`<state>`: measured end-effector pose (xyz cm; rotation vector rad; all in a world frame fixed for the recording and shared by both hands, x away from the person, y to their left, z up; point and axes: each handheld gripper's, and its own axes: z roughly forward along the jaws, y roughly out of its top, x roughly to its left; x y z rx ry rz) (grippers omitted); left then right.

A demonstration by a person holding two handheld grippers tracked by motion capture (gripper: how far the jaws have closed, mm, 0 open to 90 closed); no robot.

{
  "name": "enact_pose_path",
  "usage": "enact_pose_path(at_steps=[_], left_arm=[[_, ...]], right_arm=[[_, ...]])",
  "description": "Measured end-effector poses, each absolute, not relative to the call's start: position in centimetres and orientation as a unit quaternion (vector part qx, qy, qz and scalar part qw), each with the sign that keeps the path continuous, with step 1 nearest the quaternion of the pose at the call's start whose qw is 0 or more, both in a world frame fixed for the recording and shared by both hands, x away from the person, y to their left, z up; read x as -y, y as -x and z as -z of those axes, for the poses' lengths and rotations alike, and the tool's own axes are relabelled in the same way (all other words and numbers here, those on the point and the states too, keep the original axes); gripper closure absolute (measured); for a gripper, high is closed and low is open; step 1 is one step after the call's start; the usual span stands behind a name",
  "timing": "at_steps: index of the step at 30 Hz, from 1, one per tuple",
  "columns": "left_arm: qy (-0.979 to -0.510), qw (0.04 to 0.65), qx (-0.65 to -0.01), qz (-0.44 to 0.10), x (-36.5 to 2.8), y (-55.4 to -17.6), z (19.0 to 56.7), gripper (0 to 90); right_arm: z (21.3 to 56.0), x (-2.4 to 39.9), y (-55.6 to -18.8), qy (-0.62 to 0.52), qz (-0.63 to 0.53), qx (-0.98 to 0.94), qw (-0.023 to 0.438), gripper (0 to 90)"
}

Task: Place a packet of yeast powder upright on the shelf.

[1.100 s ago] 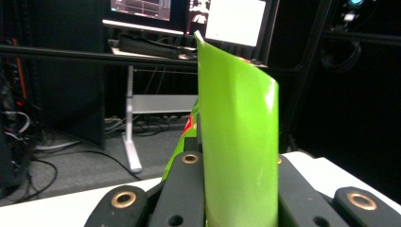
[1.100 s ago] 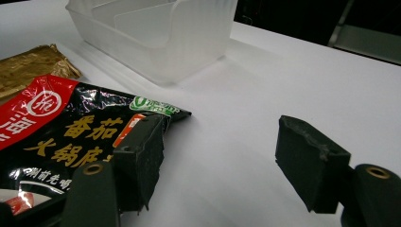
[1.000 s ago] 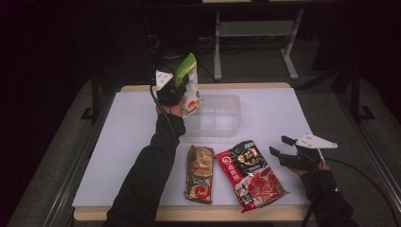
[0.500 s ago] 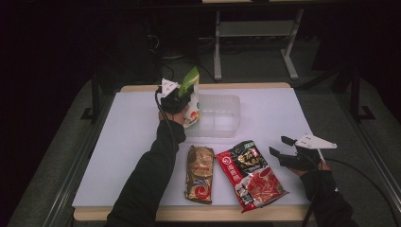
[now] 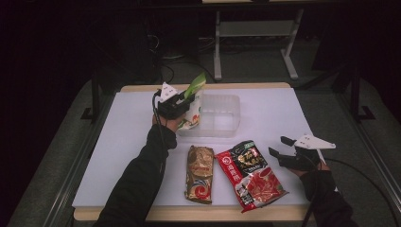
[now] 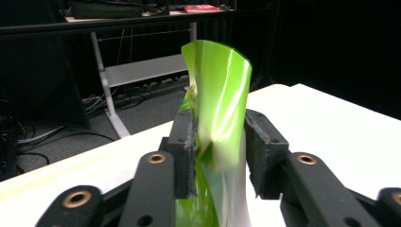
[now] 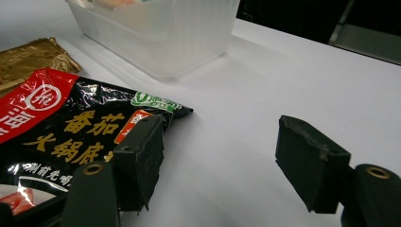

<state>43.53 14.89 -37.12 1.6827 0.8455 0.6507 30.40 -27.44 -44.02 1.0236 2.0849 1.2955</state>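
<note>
Nearest to me, my right gripper [image 5: 280, 150] rests on the white table [image 5: 118, 142] with its jaws standing apart and empty, just beside the crinkly red-and-black sauce packet [image 5: 248, 171]; the flat gold foil packet [image 5: 199, 172] lies next to that. Farther off, my left gripper [image 5: 182, 101] has the tall green-and-white snack pouch [image 6: 220, 109] standing in the left end of the clear plastic bin [image 5: 222, 114]. Its jaws have just been opening, with the pouch's top between them, the far pad clear of it. I judge this the release step: next I widen the jaws fully, lift straight out without snagging the pouch, then go for a packet.
</note>
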Motion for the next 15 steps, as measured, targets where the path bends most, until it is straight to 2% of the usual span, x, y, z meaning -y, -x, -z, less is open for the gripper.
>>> enact_pose_path(at_steps=[4,7,11,14,15], left_arm=[[-0.737,0.523,-0.328,-0.274,-16.2,-42.1,37.7,66.6],[-0.741,0.526,-0.322,-0.267,-16.8,-41.7,37.9,68.5],[-0.758,0.507,-0.315,-0.263,-17.2,-40.9,38.7,75.7],[-0.771,0.491,-0.312,-0.26,-17.5,-40.5,39.5,76.1],[-0.775,0.484,-0.312,-0.26,-17.6,-40.4,39.7,80.4]], right_arm=[[44.1,27.4,-30.5,-0.373,-0.471,-0.763,0.238,32.2],[44.1,27.3,-30.5,-0.372,-0.469,-0.765,0.238,32.2],[44.1,27.1,-30.4,-0.37,-0.467,-0.766,0.24,32.2],[44.1,27.1,-30.4,-0.37,-0.466,-0.767,0.239,32.1],[44.1,27.1,-30.4,-0.37,-0.466,-0.767,0.238,32.0]])
